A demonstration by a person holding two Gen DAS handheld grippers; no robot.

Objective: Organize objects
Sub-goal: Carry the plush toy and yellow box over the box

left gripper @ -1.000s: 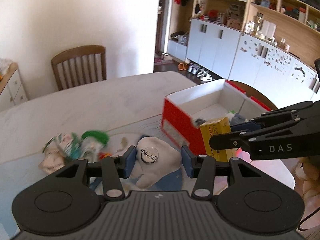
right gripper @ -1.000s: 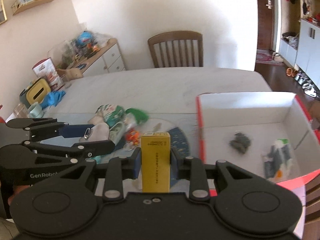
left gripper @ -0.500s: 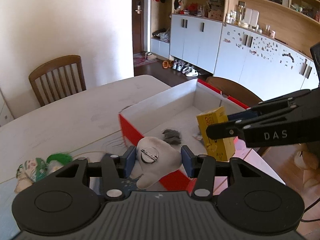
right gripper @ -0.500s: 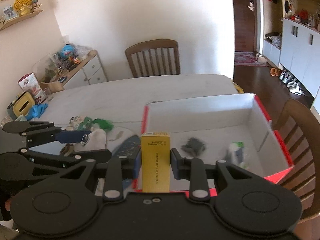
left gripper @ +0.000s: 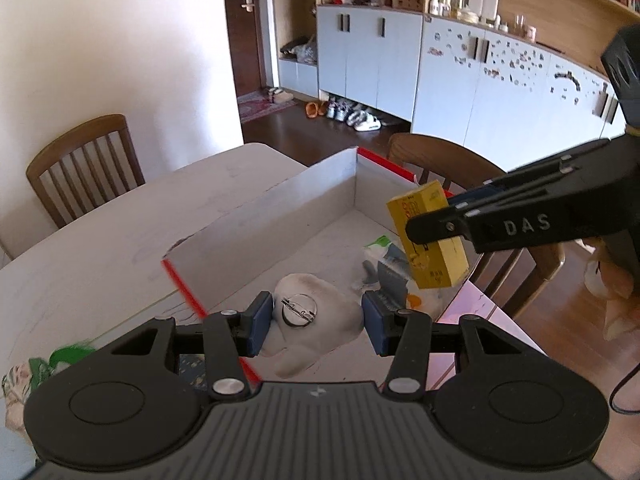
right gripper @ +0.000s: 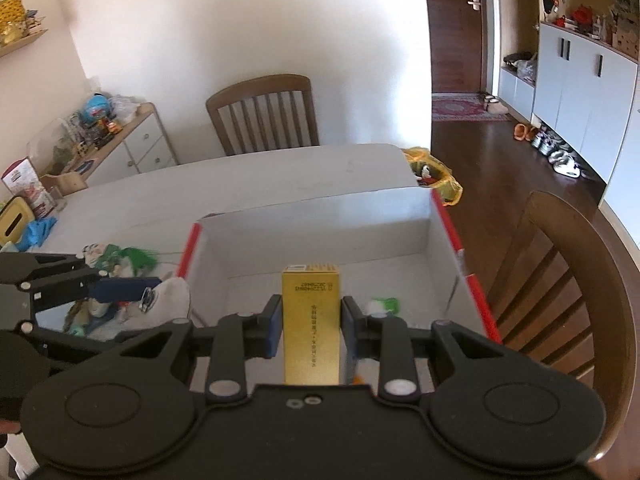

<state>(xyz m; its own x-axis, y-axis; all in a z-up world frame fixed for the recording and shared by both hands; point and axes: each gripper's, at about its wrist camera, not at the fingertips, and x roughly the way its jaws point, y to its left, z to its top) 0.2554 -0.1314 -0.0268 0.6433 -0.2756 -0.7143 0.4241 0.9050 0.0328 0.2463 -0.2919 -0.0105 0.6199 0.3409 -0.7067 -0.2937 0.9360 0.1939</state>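
Left gripper [left gripper: 317, 322] pinching a white tooth-shaped plush [left gripper: 320, 320], both blue pads against its sides; a round metal pin-back sits on the plush's upper face. In the left wrist view the plush hangs over the near left part of the open box [left gripper: 256, 236], just inside the red-edged wall.

Right gripper [right gripper: 307, 327] clamped on a yellow carton [right gripper: 311, 320], upright between the pads, printed face toward the camera. Carton is held over the box [right gripper: 436, 236] interior, toward its near side. From the left wrist view the same yellow carton [left gripper: 430, 236] hangs tilted over the box's right side, the right gripper [left gripper: 436, 236] reaching in from the right.

On the box floor: a white-and-green packet [right gripper: 382, 305] and a small dark item, partly hidden by the carton.

Box stands on the pale surface [right gripper: 240, 184]. Left of the box on the surface, a heap of small things with green in it [right gripper: 120, 258]. Wooden chair [right gripper: 264, 114] at the far edge, another chair [right gripper: 568, 280] at the right.
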